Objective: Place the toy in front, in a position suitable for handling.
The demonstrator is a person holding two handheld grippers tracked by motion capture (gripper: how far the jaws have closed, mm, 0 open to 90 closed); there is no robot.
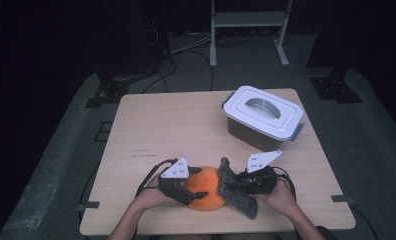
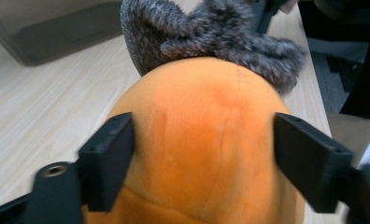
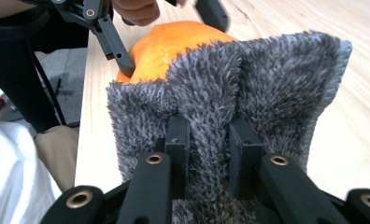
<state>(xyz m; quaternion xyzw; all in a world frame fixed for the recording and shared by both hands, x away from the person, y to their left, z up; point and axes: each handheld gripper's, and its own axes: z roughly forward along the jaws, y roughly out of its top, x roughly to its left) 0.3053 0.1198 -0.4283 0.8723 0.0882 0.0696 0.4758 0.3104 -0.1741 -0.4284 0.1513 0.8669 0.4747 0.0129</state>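
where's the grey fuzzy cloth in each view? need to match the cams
High view: grey fuzzy cloth lies low centre-right, against the right side of the orange ball, pinched by the right gripper.
Left gripper view: top centre, behind the ball.
Right gripper view: centre foreground, a fold clamped between the jaws.
Shared landmark: the orange ball, held by the left gripper.

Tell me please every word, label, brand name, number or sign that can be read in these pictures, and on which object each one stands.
No text can be read anywhere.
Table: faint dark marks near its left middle, too small and blurred to read.
Lidded box: no label visible.
Orange ball, grey fuzzy cloth, left tongs and right tongs: no print on them.
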